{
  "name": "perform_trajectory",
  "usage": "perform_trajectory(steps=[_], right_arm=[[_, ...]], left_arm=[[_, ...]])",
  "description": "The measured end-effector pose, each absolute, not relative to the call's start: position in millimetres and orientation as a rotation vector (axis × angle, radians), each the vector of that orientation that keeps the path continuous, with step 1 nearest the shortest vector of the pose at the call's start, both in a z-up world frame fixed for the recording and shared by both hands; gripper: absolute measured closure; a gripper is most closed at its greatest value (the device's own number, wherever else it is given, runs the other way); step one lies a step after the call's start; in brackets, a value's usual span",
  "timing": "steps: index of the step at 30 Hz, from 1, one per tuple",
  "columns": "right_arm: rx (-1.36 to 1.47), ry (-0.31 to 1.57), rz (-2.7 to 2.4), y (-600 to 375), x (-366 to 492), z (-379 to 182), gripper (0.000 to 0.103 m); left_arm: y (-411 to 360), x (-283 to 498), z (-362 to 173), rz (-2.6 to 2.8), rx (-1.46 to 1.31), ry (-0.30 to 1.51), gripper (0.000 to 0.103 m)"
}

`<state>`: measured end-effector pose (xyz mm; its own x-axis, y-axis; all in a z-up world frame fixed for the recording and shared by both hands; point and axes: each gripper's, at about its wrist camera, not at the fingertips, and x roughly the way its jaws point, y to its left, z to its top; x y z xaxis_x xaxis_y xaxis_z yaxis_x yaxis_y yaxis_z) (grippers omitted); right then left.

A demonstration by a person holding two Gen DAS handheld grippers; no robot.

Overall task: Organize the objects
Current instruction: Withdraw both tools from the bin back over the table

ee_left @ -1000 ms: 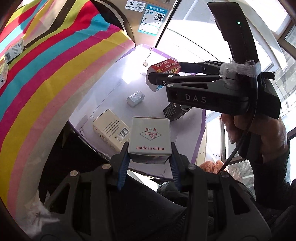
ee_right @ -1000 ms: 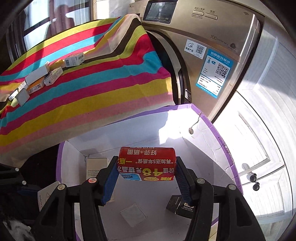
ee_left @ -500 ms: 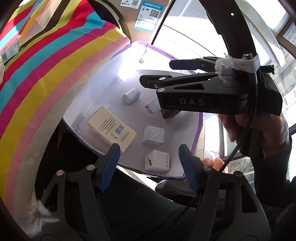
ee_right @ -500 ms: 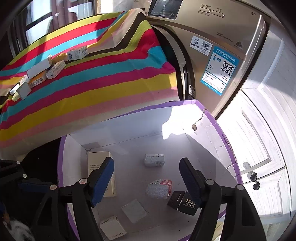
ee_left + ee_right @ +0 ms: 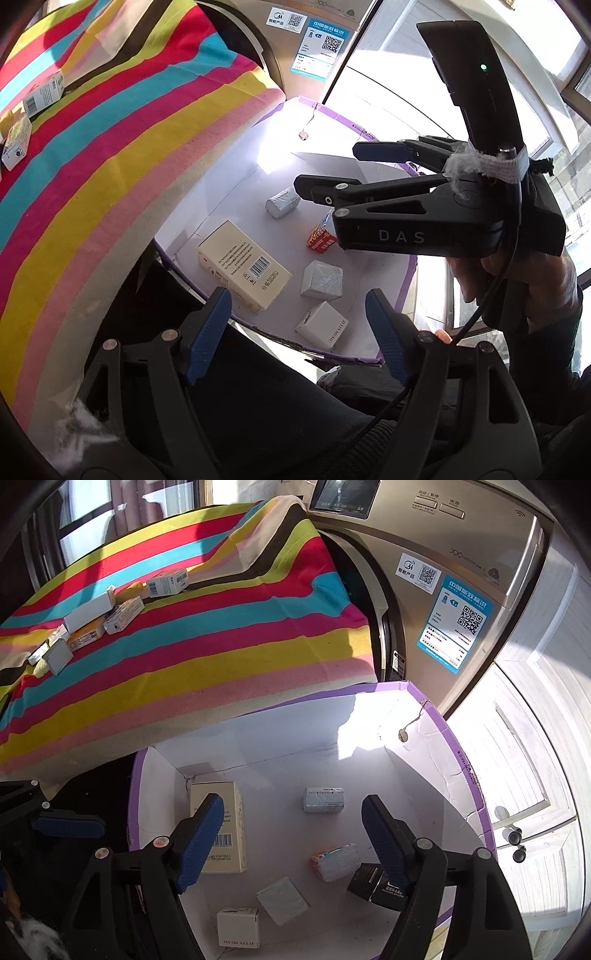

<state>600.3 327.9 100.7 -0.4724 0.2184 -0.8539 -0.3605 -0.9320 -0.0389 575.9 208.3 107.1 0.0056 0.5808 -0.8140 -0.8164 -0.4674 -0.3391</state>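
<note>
A white cardboard box with a purple rim [image 5: 458,753] [image 5: 402,280] holds several small packs: a cream barcode box [image 5: 221,827] [image 5: 243,264], a silver roll pack [image 5: 323,800] [image 5: 282,202], a red pack [image 5: 336,862] [image 5: 320,236], a black box [image 5: 373,884], a grey square pack [image 5: 282,901] [image 5: 321,279] and a white cube box [image 5: 238,927] [image 5: 320,324]. My left gripper [image 5: 299,332] is open and empty above the box's near edge. My right gripper [image 5: 293,843] [image 5: 328,168] is open and empty over the box.
A striped cloth [image 5: 184,653] [image 5: 110,155] covers a surface left of the box, with several small boxes [image 5: 110,616] lying on it. A washing machine [image 5: 443,572] stands behind. A white door [image 5: 535,794] is at right.
Both grippers opened and dropped their packs into the box: the left let go of the white cube box, the right let go of the red pack. Both have drawn back slightly.
</note>
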Motion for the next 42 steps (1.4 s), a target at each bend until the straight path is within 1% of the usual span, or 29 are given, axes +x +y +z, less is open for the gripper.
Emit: perform_trajectory(steps=[3, 11, 18, 28, 36, 38, 42], right_arm=[[-1.369, 0.212, 2.442, 326.0, 599.4, 103.1, 0.022], [-1.365, 0.169, 2.495, 309.0, 590.2, 112.3, 0.022], [-1.382, 0.044, 2.541, 291.8, 574.6, 124.3, 0.021], [-1.367, 0.044, 2.666, 283.6, 540.7, 148.8, 0.021], [-1.312, 0.023, 2.736, 283.9, 498.4, 179.1, 0.021], [-1.298, 0.036, 2.758, 284.0, 483.4, 185.4, 0.020], [-1.312, 0.076, 2.756, 288.1, 440.5, 191.0, 0.019]], left_arm=[[196.7, 566.1, 114.6, 1.753, -1.201, 0.249, 0.024], [148.9, 534.1, 129.4, 1.885, -1.196, 0.060, 0.024], [85.3, 504.2, 138.0, 2.027, -1.192, -0.117, 0.024], [-5.8, 474.7, 138.0, 2.209, -1.232, -0.296, 0.024], [-74.4, 432.4, 145.9, 2.391, -1.287, -0.310, 0.024], [-87.4, 416.8, 146.5, 2.432, -1.305, -0.283, 0.024], [-105.9, 379.0, 147.7, 2.503, -1.328, -0.167, 0.024]])
